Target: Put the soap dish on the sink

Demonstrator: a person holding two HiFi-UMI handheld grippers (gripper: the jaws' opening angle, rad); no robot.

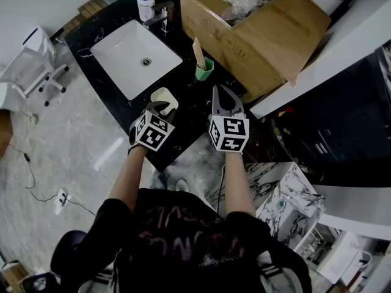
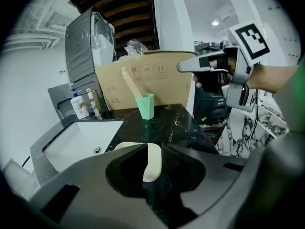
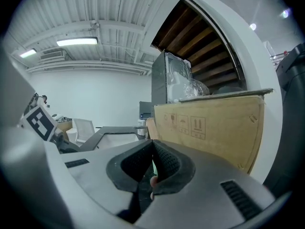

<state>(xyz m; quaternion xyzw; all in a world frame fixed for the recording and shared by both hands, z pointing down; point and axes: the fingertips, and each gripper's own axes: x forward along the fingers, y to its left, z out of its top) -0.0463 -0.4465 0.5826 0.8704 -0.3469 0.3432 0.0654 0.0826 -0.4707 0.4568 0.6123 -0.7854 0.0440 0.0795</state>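
Just right of the sink point(image 1: 122, 47), my left claw point(image 1: 160, 107) is parted at the dish point(image 1: 165, 95) edge to grip it; my right claw point(image 1: 219, 94), clenched empty, hangs aside.

Soap dish point(image 1: 166, 95) on counter point(image 1: 197, 105), beside sink point(image 1: 122, 66)

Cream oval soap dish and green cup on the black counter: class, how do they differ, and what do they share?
The cream oval soap dish is low and shallow; the green cup is taller and upright. The cup holds a pale stick; the dish looks empty. The dish lies at the tips of the left hand-held gripper; the cup stands clear. Both sit on the black marble counter beside the white sink.
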